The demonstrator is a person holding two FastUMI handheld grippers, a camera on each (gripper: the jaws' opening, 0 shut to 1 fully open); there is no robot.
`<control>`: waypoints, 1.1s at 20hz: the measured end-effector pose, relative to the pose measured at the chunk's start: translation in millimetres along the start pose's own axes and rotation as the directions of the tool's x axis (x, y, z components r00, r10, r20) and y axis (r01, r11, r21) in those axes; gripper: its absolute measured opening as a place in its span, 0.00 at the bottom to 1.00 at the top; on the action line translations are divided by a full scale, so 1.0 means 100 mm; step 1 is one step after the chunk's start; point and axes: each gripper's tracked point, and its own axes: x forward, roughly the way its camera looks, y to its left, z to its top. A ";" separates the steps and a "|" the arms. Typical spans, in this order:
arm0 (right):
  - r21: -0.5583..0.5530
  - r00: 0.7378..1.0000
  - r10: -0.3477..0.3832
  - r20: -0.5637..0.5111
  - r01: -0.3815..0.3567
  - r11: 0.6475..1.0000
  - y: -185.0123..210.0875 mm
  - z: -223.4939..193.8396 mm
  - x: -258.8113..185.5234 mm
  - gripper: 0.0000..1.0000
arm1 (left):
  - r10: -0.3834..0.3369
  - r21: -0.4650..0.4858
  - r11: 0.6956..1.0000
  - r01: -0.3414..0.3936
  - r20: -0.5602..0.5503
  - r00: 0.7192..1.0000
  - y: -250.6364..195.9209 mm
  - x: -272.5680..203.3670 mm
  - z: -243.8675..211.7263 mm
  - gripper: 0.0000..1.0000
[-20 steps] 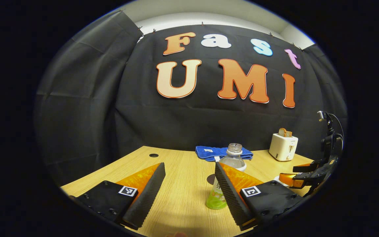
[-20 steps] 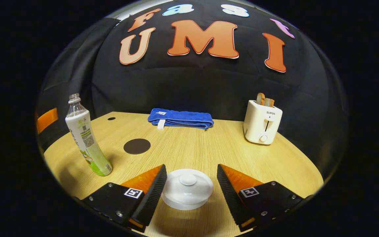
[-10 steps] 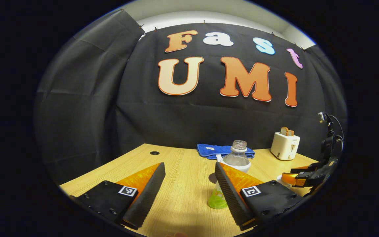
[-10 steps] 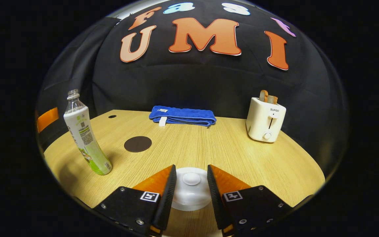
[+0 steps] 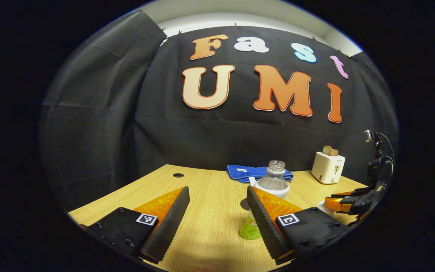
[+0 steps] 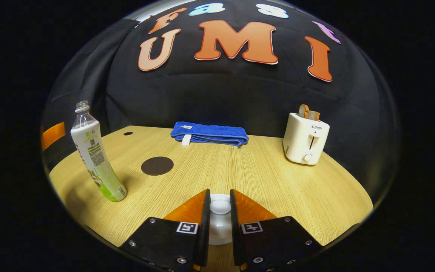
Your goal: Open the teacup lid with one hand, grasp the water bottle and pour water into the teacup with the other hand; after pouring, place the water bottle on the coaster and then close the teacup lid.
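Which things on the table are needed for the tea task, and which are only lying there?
Needed:
- teacup lid, its knob between the right gripper fingers
- water bottle, upright, no cap
- coaster, nothing on it
- left gripper, open, beside the bottle

Only lying there:
- blue towel, folded
- toaster with bread in it

We see both views evenly lit from overhead, sharp throughout, with no glare on the wooden table (image 6: 263, 177). Soft shadows spread on the table beside the water bottle (image 6: 94, 155). Straight lines bow strongly toward the table's edges.
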 end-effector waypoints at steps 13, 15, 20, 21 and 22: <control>0.055 0.996 -0.039 0.081 0.034 0.998 -0.22 0.35 -0.13 0.10 | 0.005 0.003 1.000 -0.005 0.002 1.000 0.01 0.00 0.01 0.99; 0.064 0.994 -0.054 0.095 0.048 0.997 -0.34 0.40 -0.20 0.10 | 0.000 0.004 1.000 0.000 0.008 1.000 0.00 -0.01 0.02 0.99; 0.064 0.986 -0.119 0.114 0.112 0.992 -0.74 0.48 -0.36 0.09 | -0.003 0.009 1.000 0.003 0.019 1.000 -0.05 -0.03 0.11 0.99; 0.064 0.985 -0.134 0.112 0.128 0.990 -0.83 0.48 -0.40 0.09 | -0.003 0.013 1.000 0.003 0.022 1.000 -0.06 -0.04 0.13 0.99; 0.066 0.983 -0.150 0.109 0.144 0.987 -0.92 0.47 -0.42 0.10 | -0.004 0.018 1.000 0.004 0.025 1.000 -0.08 -0.06 0.14 0.99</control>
